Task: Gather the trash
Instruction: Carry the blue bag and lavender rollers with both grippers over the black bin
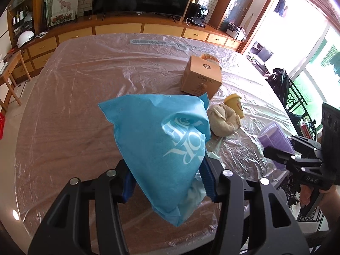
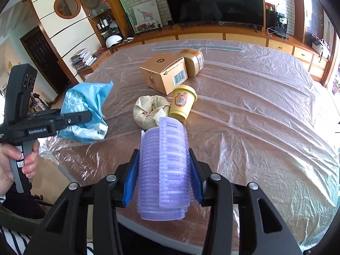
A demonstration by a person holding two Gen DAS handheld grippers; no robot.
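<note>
Closest in, the left gripper [image 1: 167, 182] is clamped on a blue bag [image 1: 161, 140], the blue pads squeezing its lower part so the bag sticks up and forward out of the jaws, white print facing the camera, with some paler crumpled plastic bunched under it by the right pad. The right gripper [image 2: 163, 176] is closed on a purple roller [image 2: 163, 170], a ribbed bristly cylinder held lengthwise between the pads, off the table and poking up past the fingertips. From the right cam you can see the left gripper out to the side with a hand [image 2: 14, 163] wrapped round its handle, bag dangling from it just over the table edge. Everything's above a table [image 2: 255, 127] covered in wrinkly clear plastic sheet. Just ahead of the roller's tip sits a beige cloth bundle [image 2: 148, 110], knotted up, and right beside it, touching or as good as, a yellow cup [image 2: 182, 103] with a cartoon bunny on it, lid on, tilted over. A bit further ahead is a cardboard box [image 2: 163, 75] with a barcode on the end, and tucked right behind that a gold jar [image 2: 192, 61] lying on its side. Way past the table there's a long wooden cabinet with a big dark TV [image 2: 212, 0] on it, and a white helmet [image 2: 113, 40] off to the left.
</note>
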